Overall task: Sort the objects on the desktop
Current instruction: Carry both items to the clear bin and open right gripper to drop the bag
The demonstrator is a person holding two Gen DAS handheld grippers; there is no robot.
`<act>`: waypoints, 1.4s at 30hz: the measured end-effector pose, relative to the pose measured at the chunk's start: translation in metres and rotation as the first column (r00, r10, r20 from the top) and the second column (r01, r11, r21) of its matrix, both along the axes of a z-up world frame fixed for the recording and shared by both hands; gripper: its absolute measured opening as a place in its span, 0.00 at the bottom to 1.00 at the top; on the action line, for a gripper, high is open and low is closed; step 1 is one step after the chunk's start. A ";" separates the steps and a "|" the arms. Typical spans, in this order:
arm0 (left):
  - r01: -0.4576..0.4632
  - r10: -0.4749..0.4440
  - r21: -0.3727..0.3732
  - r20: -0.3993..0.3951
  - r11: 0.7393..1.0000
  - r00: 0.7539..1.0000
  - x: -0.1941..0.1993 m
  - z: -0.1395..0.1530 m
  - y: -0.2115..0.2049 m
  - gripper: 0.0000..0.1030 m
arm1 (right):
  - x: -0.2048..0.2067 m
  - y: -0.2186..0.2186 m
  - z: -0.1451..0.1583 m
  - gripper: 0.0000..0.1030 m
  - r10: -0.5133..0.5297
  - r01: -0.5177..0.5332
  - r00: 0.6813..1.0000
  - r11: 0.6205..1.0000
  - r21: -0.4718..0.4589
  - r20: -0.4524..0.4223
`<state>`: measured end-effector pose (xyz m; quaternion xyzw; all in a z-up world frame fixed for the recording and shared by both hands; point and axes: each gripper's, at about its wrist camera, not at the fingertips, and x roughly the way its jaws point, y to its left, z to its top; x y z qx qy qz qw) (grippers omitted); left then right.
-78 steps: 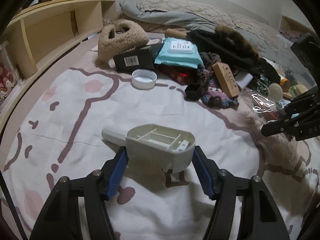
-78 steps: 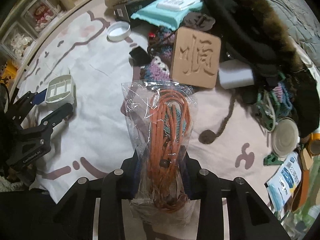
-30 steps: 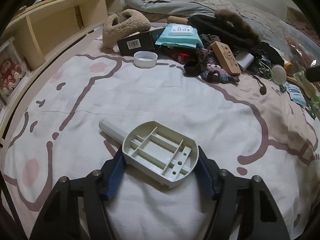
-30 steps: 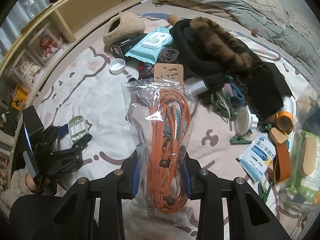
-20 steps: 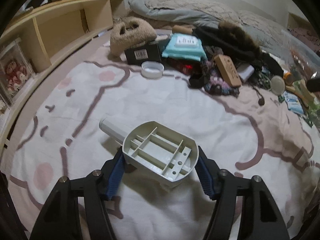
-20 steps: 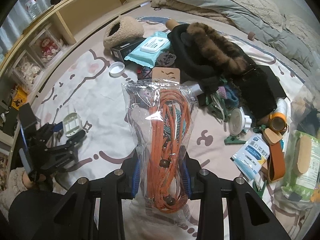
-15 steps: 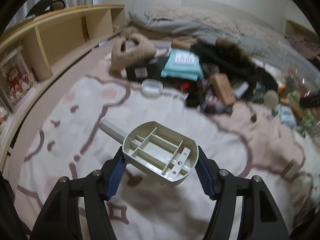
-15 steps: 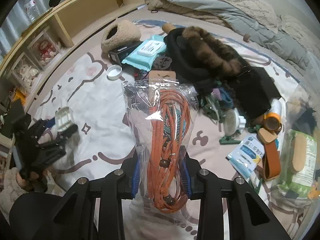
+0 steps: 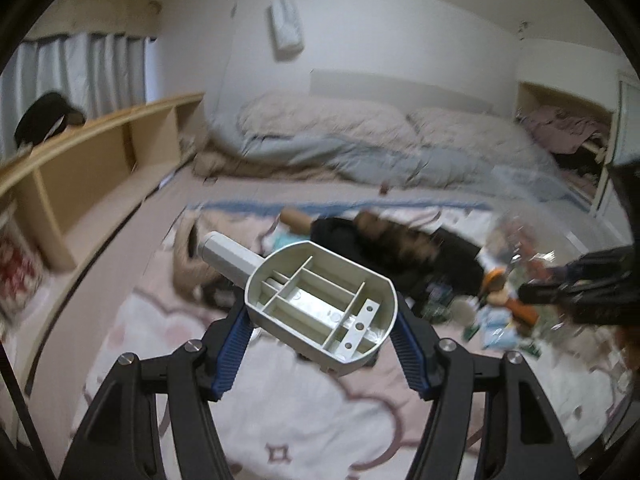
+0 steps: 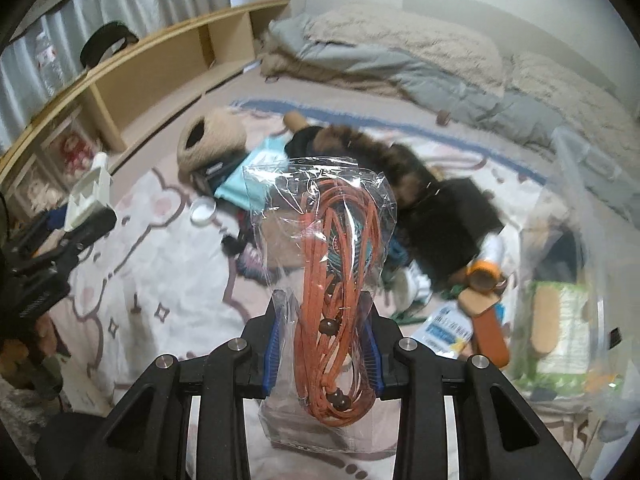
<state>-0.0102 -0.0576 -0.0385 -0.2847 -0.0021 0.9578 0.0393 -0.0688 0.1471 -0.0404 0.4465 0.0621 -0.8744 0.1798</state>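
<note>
A cream plastic handled tool (image 9: 320, 308), ribbed underside up, sits clamped between the blue pads of my left gripper (image 9: 322, 320), lifted well above the blanket. The right wrist view shows that same tool (image 10: 90, 188) at the far left in the left gripper (image 10: 86, 216). My right gripper (image 10: 324, 340) is shut on a clear bag of orange cord (image 10: 332, 256), which stands upright above the jaws. The left wrist view has the right gripper (image 9: 560, 292) at the right edge, blurred, with the bag (image 9: 516, 248) in front of it.
A white blanket with pink outlines (image 9: 320, 420) covers the floor. Behind it lies a pile: fluffy slipper (image 10: 212, 140), teal wipes pack (image 10: 256, 172), white lid (image 10: 204, 210), black fur-trimmed garment (image 10: 400, 168). A wooden shelf (image 9: 80, 168) runs along the left, bedding (image 9: 360, 140) at the back, a clear bin (image 10: 568, 200) on the right.
Both grippers have risen with their loads still held, the left one more. Both views have tipped upward, so the wall and bedding now show.
</note>
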 end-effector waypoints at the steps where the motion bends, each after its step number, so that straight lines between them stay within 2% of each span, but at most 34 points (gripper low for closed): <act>1: 0.012 -0.012 0.000 -0.012 1.000 1.000 -0.003 0.008 0.005 0.64 | 0.000 0.001 0.005 0.34 -0.009 0.009 1.000 1.000 0.003 -0.014; 4: 0.059 -0.059 -0.002 -0.049 0.998 0.997 -0.015 0.035 0.025 0.64 | 0.000 0.004 0.019 0.34 -0.027 0.027 0.999 1.000 0.013 -0.043; 12: 0.160 -0.163 -0.031 -0.128 0.987 0.978 -0.033 0.089 0.080 0.64 | -0.011 0.056 0.058 0.34 -0.164 0.154 0.982 0.982 -0.109 -0.090; 15: 0.195 -0.200 -0.047 -0.148 0.980 0.968 -0.039 0.103 0.104 0.64 | -0.013 0.091 0.065 0.34 -0.245 0.229 0.963 0.964 -0.136 -0.113; 21: 0.278 -0.279 -0.028 -0.171 0.960 0.945 -0.054 0.118 0.161 0.64 | -0.011 0.154 0.065 0.34 -0.383 0.369 0.911 0.922 -0.115 -0.152; 28: 0.395 -0.388 0.012 -0.166 0.919 0.907 -0.064 0.119 0.238 0.64 | 0.000 0.207 0.058 0.34 -0.490 0.478 0.858 0.872 -0.110 -0.154; 34: 0.480 -0.475 -0.003 -0.148 0.877 0.868 -0.058 0.101 0.288 0.64 | 0.007 0.241 0.056 0.34 -0.554 0.542 0.820 0.833 -0.111 -0.145; 37: 0.499 -0.496 -0.017 -0.135 0.867 0.858 -0.058 0.096 0.307 0.64 | 0.009 0.254 0.057 0.34 -0.575 0.567 0.806 0.818 -0.099 -0.137; 42: 0.519 -0.511 0.032 -0.126 0.854 0.850 -0.063 0.089 0.328 0.64 | 0.013 0.266 0.058 0.34 -0.585 0.583 0.802 0.811 -0.054 -0.122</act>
